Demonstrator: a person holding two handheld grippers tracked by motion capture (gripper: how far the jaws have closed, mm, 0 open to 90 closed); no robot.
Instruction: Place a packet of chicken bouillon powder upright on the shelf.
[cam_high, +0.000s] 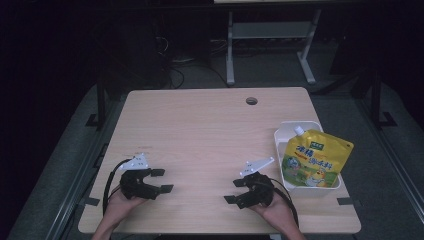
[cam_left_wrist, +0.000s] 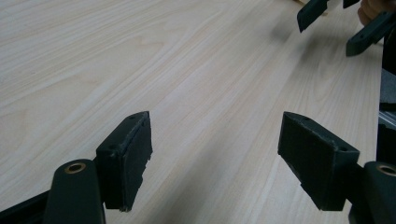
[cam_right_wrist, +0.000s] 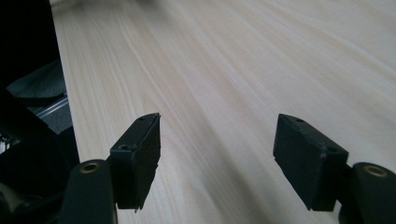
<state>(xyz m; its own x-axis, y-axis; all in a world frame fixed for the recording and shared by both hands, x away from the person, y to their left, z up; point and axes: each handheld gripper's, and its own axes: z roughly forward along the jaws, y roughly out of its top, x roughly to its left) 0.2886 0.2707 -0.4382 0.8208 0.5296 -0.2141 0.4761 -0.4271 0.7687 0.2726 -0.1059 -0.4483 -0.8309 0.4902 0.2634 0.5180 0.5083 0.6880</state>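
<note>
At the near edge of the light wooden table (cam_high: 210, 130), the person's two hands each hold a black gripper just above the bare tabletop. The left gripper (cam_high: 162, 180) sits at the near left, its jaws spread wide with nothing between them, pointing toward the right; in the left gripper view (cam_left_wrist: 215, 154) only wood grain shows between the pads. The right gripper (cam_high: 235, 191) is at the near right, jaws likewise wide apart and empty, pointing toward the left gripper; the two are well apart. Farther off, at the table's right edge, a white tray (cam_high: 280, 150) holds a yellow spouted pouch (cam_high: 316, 157) with a white cap, lying tilted and overhanging the tray's right side. Near the far edge is a round cable hole (cam_high: 251, 101).
</note>
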